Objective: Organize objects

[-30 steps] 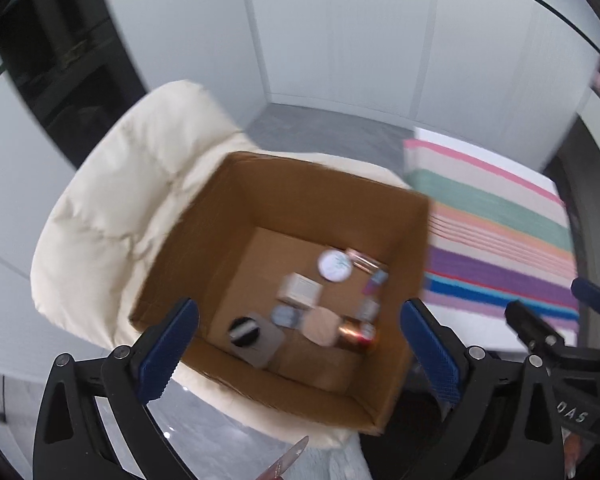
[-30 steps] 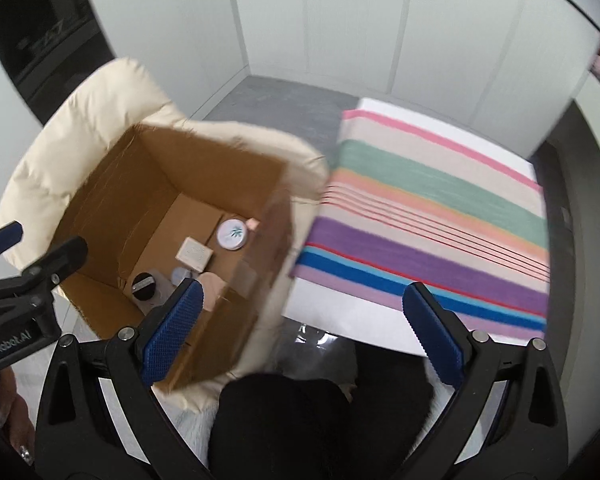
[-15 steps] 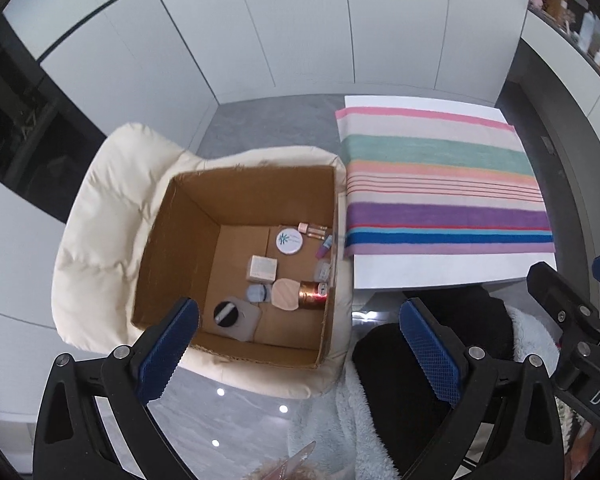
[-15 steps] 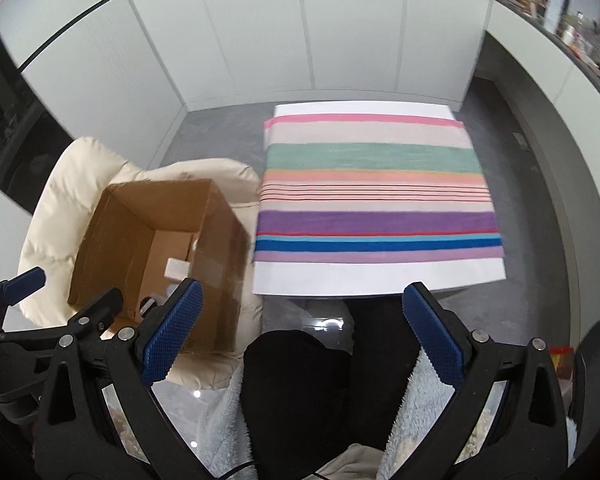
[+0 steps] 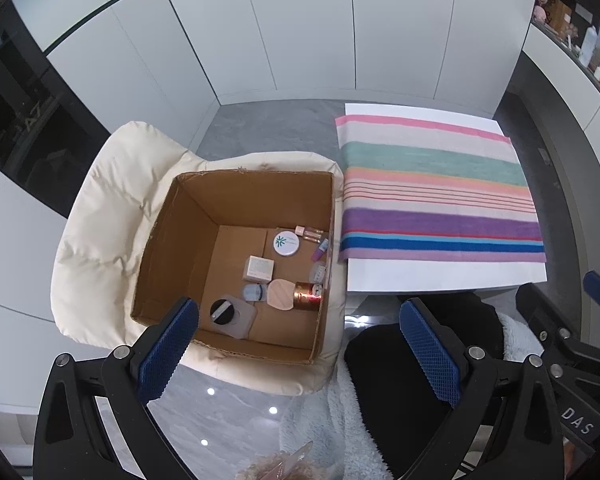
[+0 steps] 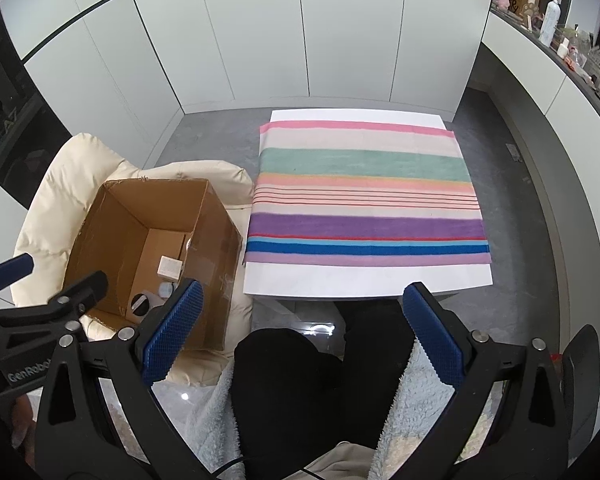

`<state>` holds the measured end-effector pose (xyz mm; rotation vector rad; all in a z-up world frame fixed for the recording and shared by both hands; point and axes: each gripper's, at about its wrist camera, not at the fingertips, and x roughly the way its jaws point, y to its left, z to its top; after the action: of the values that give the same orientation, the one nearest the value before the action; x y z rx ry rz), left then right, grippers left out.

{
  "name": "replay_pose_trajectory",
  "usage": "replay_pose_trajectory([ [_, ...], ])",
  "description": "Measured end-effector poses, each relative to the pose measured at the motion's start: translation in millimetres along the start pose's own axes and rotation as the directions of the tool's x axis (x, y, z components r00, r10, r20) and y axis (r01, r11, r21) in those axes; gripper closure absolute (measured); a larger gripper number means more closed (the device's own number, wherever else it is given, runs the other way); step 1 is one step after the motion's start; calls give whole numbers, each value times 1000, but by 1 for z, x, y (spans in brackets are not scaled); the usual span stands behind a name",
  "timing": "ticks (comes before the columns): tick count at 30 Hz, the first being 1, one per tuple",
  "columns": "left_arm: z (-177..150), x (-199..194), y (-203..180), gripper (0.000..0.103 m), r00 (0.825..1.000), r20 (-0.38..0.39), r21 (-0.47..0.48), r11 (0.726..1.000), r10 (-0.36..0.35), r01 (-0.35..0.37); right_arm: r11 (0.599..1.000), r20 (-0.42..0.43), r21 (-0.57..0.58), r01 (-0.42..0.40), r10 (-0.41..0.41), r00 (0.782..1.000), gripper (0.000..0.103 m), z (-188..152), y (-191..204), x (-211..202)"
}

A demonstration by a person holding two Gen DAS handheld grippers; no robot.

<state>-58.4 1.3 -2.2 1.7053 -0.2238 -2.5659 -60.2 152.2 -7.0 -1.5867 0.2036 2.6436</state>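
Left gripper (image 5: 298,344) spread apart above cardboard box (image 5: 188,248) of small items; right gripper (image 6: 300,334) apart, empty, facing striped cloth (image 6: 364,200)

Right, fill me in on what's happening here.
A seated person holds two open tongs, the left tongs and the right tongs, and neither grips anything. A cardboard box sits on a cream chair, with small cosmetics such as a round white tin and a copper jar on its floor. The striped cloth on the white table is bare.
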Motion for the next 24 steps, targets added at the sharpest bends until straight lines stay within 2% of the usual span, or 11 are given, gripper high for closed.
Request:
replay_pose_trajectory([
  [12, -5, -20, 0, 2, 1000, 28, -9, 1000, 4, -4, 999, 15, 26, -32, 31, 999, 1, -2, -2, -10],
  [24, -3, -18, 1, 2, 1000, 18, -19, 1000, -6, 6, 1000, 33, 16, -25, 24, 999, 1, -1, -2, -13],
])
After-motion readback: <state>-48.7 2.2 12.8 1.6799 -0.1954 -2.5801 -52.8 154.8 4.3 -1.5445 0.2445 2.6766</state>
